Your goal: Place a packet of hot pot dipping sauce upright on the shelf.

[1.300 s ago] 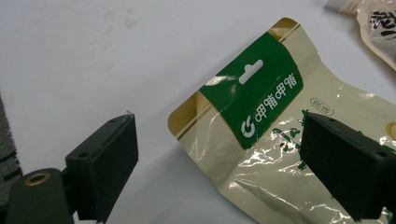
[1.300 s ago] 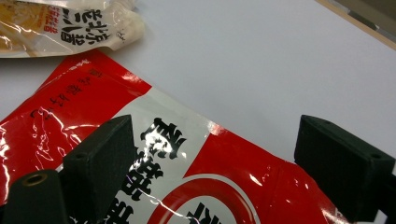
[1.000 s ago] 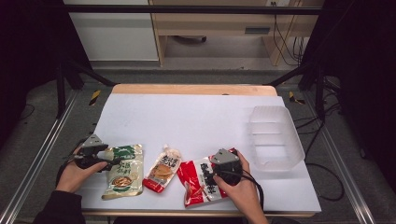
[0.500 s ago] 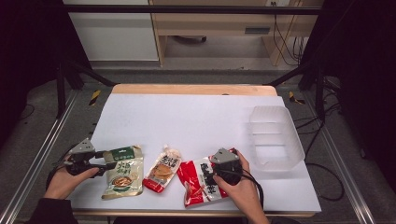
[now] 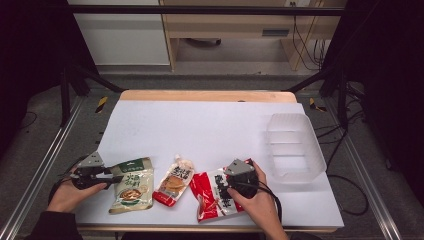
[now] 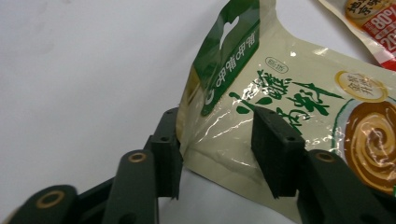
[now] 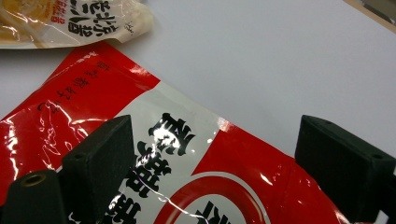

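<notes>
A cream-and-green pouch [image 5: 132,186] lies flat at the front left of the white table. My left gripper [image 5: 114,178] is at its left edge. In the left gripper view the jaws [image 6: 222,149] have just been closing, with the pouch's [image 6: 299,98] lower corner between them. One pad is at the pouch's edge, the other is over its printed face, and a gap still shows. A red-and-white pouch [image 5: 212,195] lies at the front middle. My right gripper [image 5: 225,187] rests over it with its jaws [image 7: 210,158] wide open above the red pouch [image 7: 187,177].
A small orange-and-red pouch [image 5: 174,181] lies between the two larger ones, and its top also appears in the right gripper view [image 7: 70,18]. A clear plastic container [image 5: 292,145] stands at the right of the table. The white sheet [image 5: 200,125] stretches back to a wooden edge.
The left hand has slid a little to the left, toward the green pouch's edge, and its jaws have narrowed around that edge. The right hand and the other pouches have stayed put.
</notes>
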`<state>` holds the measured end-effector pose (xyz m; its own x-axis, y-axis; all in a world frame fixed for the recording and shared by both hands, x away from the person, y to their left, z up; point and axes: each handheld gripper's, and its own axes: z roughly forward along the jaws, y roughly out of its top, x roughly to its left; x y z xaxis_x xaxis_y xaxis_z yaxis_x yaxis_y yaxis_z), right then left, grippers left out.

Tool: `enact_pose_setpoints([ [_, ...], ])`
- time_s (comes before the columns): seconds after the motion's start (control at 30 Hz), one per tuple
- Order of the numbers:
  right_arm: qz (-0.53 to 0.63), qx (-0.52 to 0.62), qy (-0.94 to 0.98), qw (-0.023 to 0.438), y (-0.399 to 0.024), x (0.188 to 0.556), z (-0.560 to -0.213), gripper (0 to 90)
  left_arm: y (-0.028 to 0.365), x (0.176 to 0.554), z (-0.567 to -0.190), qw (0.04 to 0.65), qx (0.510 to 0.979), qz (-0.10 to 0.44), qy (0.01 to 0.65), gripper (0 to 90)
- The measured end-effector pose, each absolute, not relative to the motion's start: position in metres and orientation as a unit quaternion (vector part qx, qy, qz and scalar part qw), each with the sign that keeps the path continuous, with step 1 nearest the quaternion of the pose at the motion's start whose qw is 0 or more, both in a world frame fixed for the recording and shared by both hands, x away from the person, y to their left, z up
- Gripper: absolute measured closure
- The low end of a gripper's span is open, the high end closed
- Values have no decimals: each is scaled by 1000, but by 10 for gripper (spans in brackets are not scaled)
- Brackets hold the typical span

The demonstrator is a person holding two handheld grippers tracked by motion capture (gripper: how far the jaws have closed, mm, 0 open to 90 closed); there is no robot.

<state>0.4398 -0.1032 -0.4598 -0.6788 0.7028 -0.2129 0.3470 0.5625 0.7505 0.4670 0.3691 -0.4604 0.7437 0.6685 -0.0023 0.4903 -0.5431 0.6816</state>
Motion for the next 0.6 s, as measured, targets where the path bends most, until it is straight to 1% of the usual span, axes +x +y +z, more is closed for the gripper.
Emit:
enact_pose_setpoints([
  [0.23, 348, 310, 847, 255, -104, 440, -460, 122, 371, 468, -459, 333, 868, 144, 339, 749],
  [0.33, 347, 311, 847, 254, -103, 440, -460, 121, 372, 470, -459, 330, 865, 146, 348, 842],
  [0.47, 346, 311, 848, 255, -103, 441, -461, 120, 373, 471, -456, 335, 862, 143, 354, 889],
  [0.6, 347, 314, 846, 256, -105, 440, -460, 120, 380, 466, -445, 349, 853, 142, 362, 900],
])
